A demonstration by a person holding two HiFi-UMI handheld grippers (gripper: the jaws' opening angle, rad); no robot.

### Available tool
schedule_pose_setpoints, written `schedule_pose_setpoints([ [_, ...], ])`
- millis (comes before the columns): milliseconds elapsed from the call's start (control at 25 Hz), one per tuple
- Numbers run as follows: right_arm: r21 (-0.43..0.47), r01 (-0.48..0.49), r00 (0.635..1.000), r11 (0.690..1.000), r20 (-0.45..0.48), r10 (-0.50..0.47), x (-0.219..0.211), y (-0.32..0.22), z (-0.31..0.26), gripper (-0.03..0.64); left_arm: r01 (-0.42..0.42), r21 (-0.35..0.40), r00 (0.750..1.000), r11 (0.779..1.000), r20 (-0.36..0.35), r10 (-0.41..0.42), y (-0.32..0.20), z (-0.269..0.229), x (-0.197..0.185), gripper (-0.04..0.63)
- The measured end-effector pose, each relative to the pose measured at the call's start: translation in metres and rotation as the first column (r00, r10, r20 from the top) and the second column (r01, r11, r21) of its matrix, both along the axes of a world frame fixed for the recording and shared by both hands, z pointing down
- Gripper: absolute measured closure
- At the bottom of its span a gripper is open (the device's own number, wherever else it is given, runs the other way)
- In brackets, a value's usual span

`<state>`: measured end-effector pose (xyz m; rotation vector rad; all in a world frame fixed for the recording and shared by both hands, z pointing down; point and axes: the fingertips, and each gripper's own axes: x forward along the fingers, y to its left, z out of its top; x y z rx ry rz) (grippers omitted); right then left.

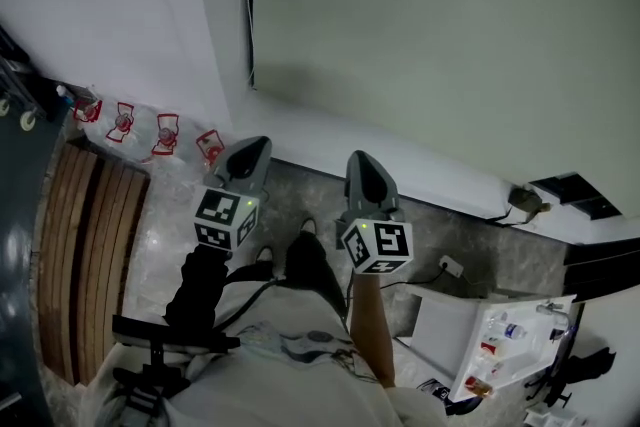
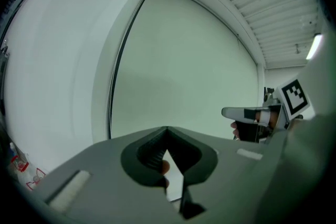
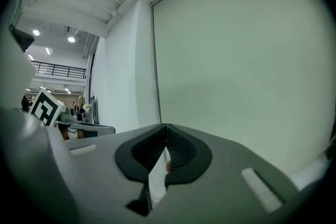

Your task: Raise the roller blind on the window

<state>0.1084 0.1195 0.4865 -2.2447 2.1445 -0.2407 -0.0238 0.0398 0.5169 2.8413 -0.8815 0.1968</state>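
Evidently the task is only at the approach. The roller blind [image 1: 450,35] hangs fully down, filling the head view from 12 to 3 o'clock, and neither tool touches it. The left gripper [image 1: 250,153] sits just at 9 o'clock of that picture's centre and the right gripper [image 1: 365,170] just at 3 o'clock of it, side by side, both aimed at the blind. In each gripper view the jaws are pressed together with nothing between them, and only bare fabric lies ahead. A thin dark line [image 1: 248,5] runs down the blind's left edge, at 12 o'clock from the left gripper. I take it for the pull cord, though it is too slim to tell cord from a shadow gap. If so, the next move falls to the nearer left gripper: reach that edge, part the jaws, close them round the cord and draw on it. The roller at the top is cut off in the head view. The blind's bottom rail merges with the pale ledge [image 1: 400,165] below it, so where the fabric ends is hard to make out.
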Motion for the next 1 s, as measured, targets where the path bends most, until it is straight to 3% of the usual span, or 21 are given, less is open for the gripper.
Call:
schedule_pose_setpoints([
  [240, 0.024, 0.123, 0.992, 0.992, 0.026, -0.124, 0.009, -0.066, 0.005, 0.615, 0.082, 0.034, 0.997, 0.996, 0.008, -0.083, -0.045, -0.002, 0.008, 0.597],
  [440, 0.055, 0.270, 0.963, 0.961, 0.009, -0.271, 0.018, -0.136, -0.006, 0.615, 0.185, 0.050, 0.983, 0.981, -0.008, -0.185, -0.101, -0.013, 0.021, 0.597],
  [720, 0.071, 0.475, 0.880, 0.877, -0.015, -0.475, 0.020, -0.225, -0.028, 0.615, 0.315, 0.063, 0.949, 0.947, -0.023, -0.314, -0.162, -0.030, 0.038, 0.597],
  [1000, 0.071, 0.607, 0.794, 0.791, -0.052, -0.605, 0.000, -0.281, -0.045, 0.609, 0.386, 0.045, 0.922, 0.921, -0.015, -0.386, -0.190, -0.028, 0.040, 0.597],
])
